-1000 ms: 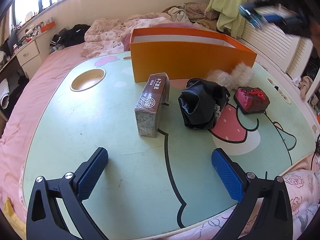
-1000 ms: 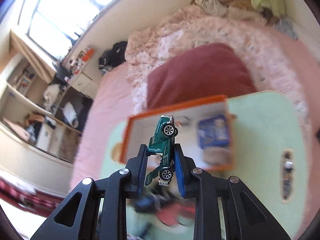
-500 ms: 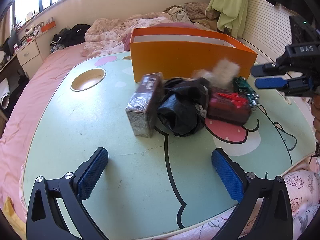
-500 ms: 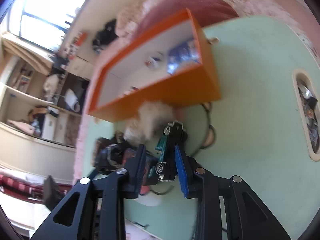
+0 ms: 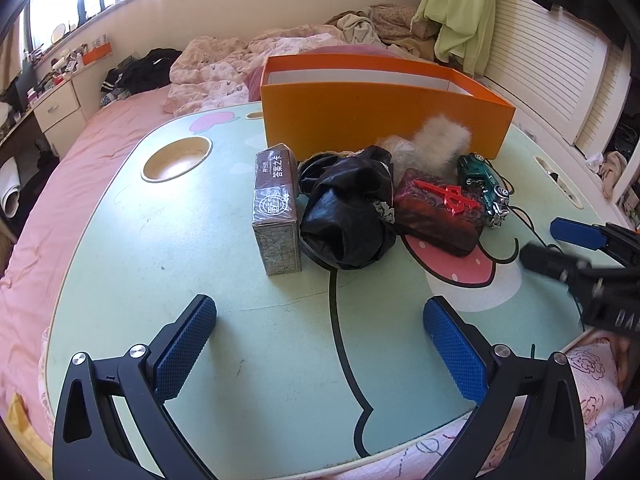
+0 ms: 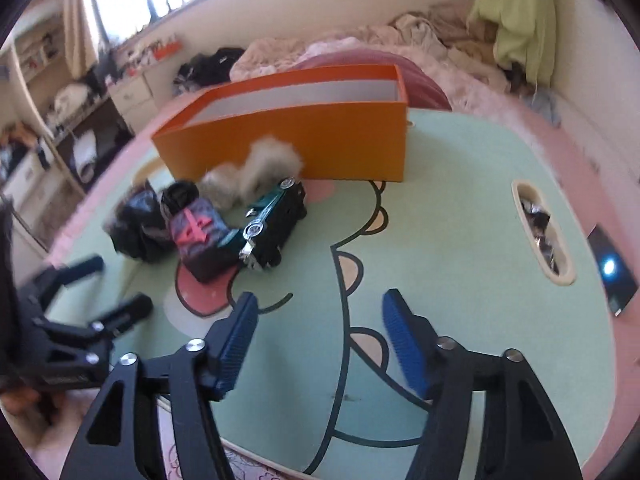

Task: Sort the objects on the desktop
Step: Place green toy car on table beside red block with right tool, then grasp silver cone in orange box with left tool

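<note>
**Resting on the table, the toy car lies free of our right claw**

Looking along our right claw (image 6: 320, 328), we see its blue pads spread wide with only bare table (image 6: 460, 240) between them; its jaws have just been opening. The green toy car (image 6: 272, 220) sits on the table ahead of that claw and apart from it, touching the dark red box (image 6: 200, 236) on its left side. A pale fluffy ball (image 6: 256, 172) lies just behind the car, against the front wall of the orange box (image 6: 320, 140). A crumpled black bag (image 6: 140, 224) sits to the left of the dark red box.

From our left claw (image 5: 320, 344), also spread wide and holding nothing, the same cluster shows in a row across the middle of the table: a brown card box (image 5: 276, 216) standing on its long edge, the black bag touching it, then the dark red box with a red tower figure on top, then the toy car at the right end. The orange box stands open-topped behind them. Our right claw shows blurred at the right edge of this view, low over the table and clear of the car.

A round cup recess (image 5: 176, 160) is set in the table's far left corner. The table stands on a bed with pink bedding (image 5: 48, 208).
</note>
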The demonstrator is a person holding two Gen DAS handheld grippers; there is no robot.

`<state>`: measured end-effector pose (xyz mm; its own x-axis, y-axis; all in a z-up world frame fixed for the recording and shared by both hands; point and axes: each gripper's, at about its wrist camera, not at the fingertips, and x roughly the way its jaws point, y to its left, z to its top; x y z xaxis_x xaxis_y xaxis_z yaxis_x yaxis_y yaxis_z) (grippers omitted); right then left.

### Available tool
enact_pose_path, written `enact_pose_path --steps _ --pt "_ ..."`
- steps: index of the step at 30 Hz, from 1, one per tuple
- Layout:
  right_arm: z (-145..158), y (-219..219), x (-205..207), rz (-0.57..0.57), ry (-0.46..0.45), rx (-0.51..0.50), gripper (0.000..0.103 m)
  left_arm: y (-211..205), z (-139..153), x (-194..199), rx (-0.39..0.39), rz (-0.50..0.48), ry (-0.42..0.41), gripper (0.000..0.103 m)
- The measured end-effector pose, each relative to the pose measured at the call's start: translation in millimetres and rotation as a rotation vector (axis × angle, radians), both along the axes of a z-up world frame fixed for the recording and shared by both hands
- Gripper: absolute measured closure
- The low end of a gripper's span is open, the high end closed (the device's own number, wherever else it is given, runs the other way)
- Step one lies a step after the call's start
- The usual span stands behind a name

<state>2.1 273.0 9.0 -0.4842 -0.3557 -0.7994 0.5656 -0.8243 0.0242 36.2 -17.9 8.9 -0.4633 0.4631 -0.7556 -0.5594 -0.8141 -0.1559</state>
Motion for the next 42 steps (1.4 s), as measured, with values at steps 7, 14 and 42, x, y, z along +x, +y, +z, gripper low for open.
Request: enact_pose_path --steps 7,14,42 --pt "0.2 3.5 5.1 0.009 0.001 0.055 0.000 0.7 0.0 -1.0 -0.002 -0.001 0.000 0.000" --pt "-1.8 0.1 4.0 0.009 0.000 0.053 0.000 -20.7 27.8 2.6 0.031 0.105 0.112 0.000" --pt "-4.8 -14.2 7.7 0.018 0.007 0.037 0.000 203.0 29.9 -195.3 -0.145 -0.019 -0.349 0.062"
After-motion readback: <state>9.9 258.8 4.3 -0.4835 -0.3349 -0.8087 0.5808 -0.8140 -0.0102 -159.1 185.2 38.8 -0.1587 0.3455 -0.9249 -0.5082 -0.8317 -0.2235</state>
